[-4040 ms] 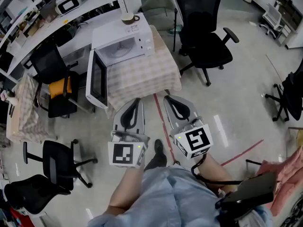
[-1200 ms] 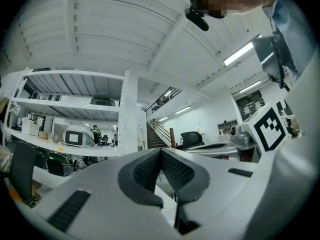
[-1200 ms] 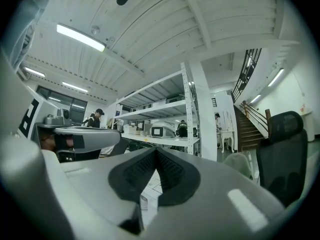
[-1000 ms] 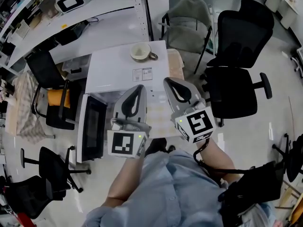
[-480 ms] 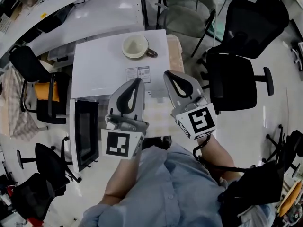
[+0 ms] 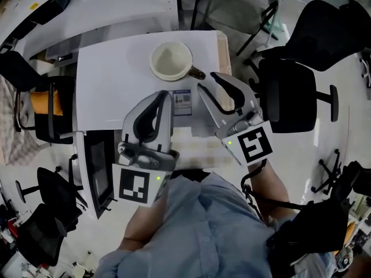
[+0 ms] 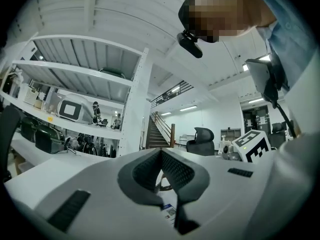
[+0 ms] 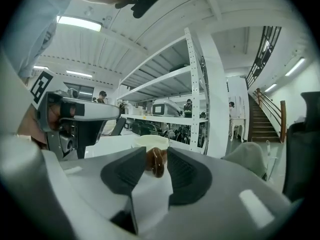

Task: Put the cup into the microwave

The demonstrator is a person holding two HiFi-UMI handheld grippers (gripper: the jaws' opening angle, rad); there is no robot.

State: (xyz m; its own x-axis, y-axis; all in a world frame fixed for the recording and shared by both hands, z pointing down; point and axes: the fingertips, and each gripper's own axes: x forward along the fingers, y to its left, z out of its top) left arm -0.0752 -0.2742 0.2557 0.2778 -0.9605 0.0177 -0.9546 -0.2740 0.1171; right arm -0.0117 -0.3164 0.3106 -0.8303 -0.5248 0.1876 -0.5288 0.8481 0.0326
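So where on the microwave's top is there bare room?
Bare: the microwave top left of the cup, out to its left and back edges. Crowded: the right side, where the handle lies just ahead of the right gripper, whose jaws have just been opening, nothing between them; and the front, under the left gripper.

Left hand-held gripper, jaws together, faces white shelving.
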